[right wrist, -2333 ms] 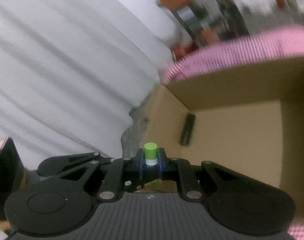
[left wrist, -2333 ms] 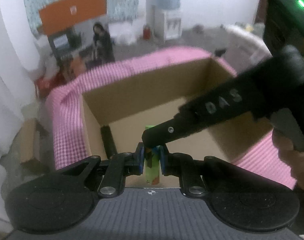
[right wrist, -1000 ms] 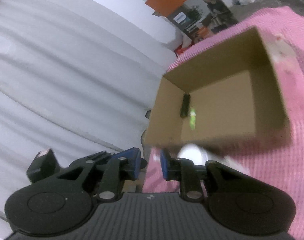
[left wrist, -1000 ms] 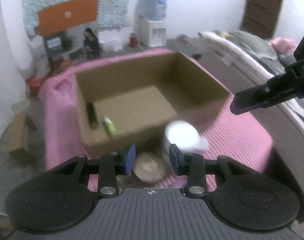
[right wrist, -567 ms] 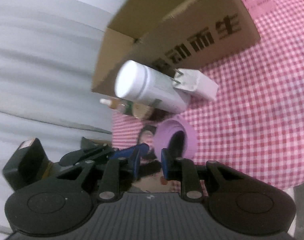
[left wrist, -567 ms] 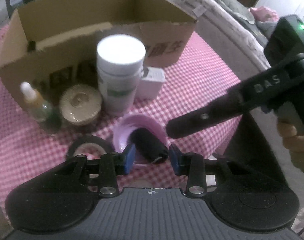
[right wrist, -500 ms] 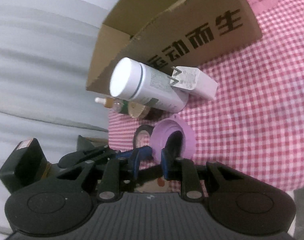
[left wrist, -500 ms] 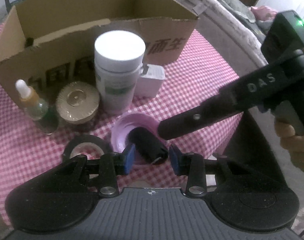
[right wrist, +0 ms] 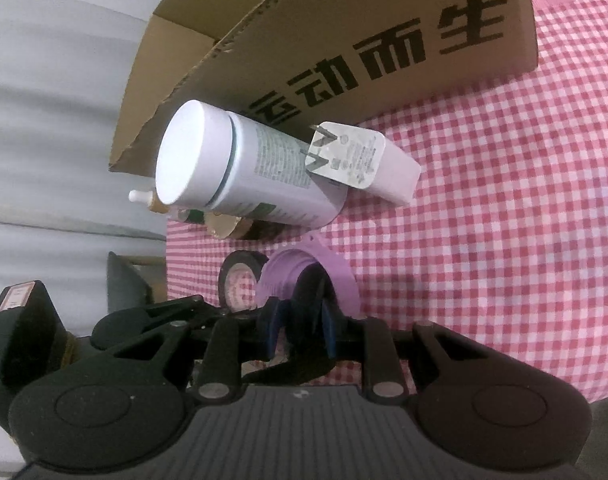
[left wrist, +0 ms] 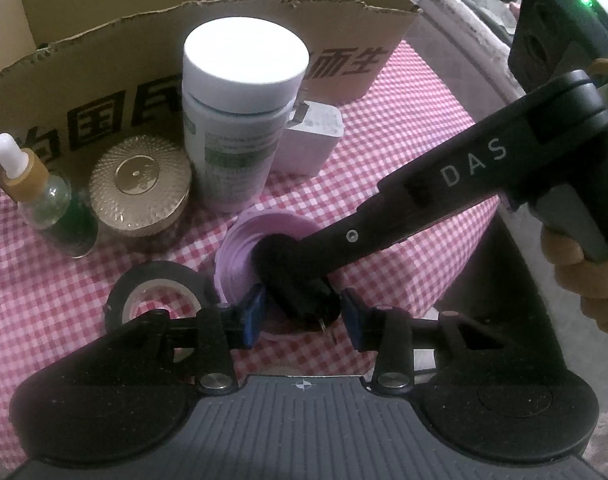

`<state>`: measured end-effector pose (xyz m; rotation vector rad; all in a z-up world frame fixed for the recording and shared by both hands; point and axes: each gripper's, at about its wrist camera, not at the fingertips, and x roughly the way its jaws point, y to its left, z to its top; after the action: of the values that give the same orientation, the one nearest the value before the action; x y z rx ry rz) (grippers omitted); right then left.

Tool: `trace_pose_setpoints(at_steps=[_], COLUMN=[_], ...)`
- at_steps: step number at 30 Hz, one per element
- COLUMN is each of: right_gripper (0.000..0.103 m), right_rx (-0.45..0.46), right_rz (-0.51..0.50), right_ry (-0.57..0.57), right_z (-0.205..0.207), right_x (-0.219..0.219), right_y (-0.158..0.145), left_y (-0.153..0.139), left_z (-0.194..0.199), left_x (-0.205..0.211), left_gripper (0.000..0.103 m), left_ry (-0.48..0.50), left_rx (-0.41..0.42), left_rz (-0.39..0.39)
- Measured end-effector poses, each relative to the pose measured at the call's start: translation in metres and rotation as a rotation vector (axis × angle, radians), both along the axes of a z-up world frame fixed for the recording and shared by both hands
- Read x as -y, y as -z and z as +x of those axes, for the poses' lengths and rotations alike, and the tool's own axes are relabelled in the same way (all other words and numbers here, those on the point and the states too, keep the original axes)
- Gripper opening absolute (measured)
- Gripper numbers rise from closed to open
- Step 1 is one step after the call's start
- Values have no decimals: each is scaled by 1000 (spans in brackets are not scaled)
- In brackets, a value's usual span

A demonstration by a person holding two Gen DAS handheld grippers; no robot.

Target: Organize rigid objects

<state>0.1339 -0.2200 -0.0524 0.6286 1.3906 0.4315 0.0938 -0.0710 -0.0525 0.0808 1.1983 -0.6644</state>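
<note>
Pink gingham cloth (left wrist: 403, 128): covers the desk under everything I can see.
Cardboard box (left wrist: 104, 92): stands at the far side, printed characters on its near wall.
White bottle (left wrist: 240, 120): upright just in front of the box; a white plug adapter (left wrist: 311, 144) touches its right side.
Gold-lidded jar (left wrist: 140, 188): left of the bottle, with a green dropper bottle (left wrist: 44, 200) beside it.
Black tape roll (left wrist: 156, 292): lies flat, just beside the lilac lid (left wrist: 240, 248).
Black cylinder (left wrist: 300, 292): lies inside the lilac lid, near the desk's front edge.
My left claw (left wrist: 302, 316): its blue pads stand either side of the black cylinder with gaps showing; the jaws are opening.
My right claw (right wrist: 300, 330): reaches in from the right, narrow pads (right wrist: 270, 328) around the cylinder's far end; I think they pinch it, though the dark shapes blur together there.
Hand (left wrist: 583, 276): grips the right tool's handle.
</note>
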Motion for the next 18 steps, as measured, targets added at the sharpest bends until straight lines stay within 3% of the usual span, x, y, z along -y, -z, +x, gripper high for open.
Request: trace_pose_setpoints(at_steps=[18], right_gripper=[29], right_rx=[-24], right_rz=[-26], right_ry=[-22], right_z=[6], right_x=[-12], right_y=[10], left_y=[-3], left_z=[12], left_x=[3], left_gripper=[50], left_ry=[-24], left_rx=[6], left_rz=[-1])
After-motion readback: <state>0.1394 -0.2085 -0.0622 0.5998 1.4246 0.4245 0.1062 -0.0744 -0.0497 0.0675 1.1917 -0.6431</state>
